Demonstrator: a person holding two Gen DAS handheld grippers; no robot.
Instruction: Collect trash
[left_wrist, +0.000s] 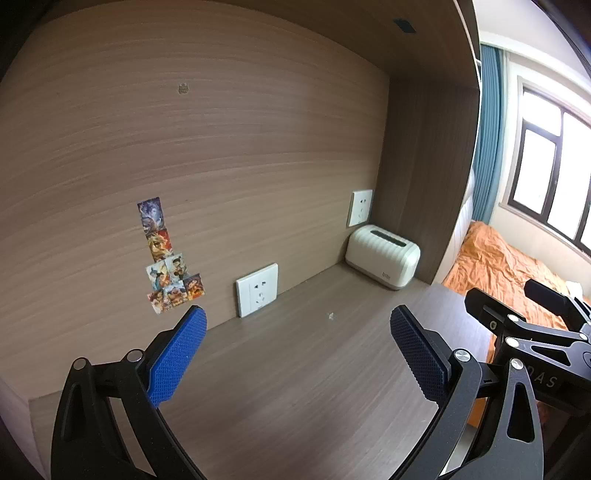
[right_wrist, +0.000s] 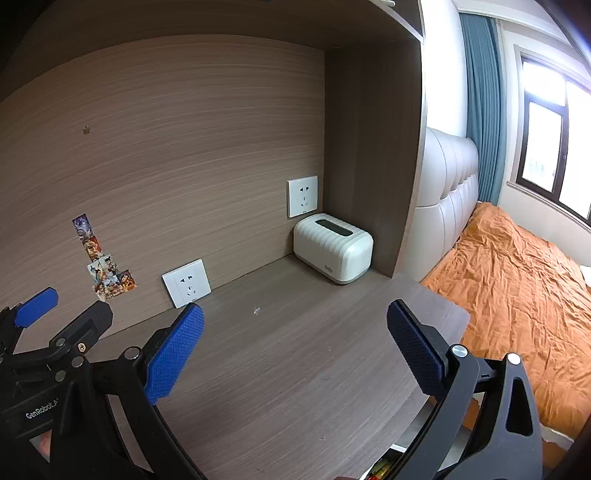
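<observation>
Reading "GenRobot" on left gripper (right_wrist: 35, 306); left gripper, right gripper (right_wrist: 295, 332) jaws spread, empty.

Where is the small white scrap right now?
In both views the white scrap lies on the desk, between the lower wall socket and the cream box.

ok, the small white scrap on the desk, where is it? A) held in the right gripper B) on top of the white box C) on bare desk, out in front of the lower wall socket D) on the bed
C: the white scrap lies on the desk, clear of the white box and the lower socket; both the left gripper and the right gripper are open and empty.
</observation>
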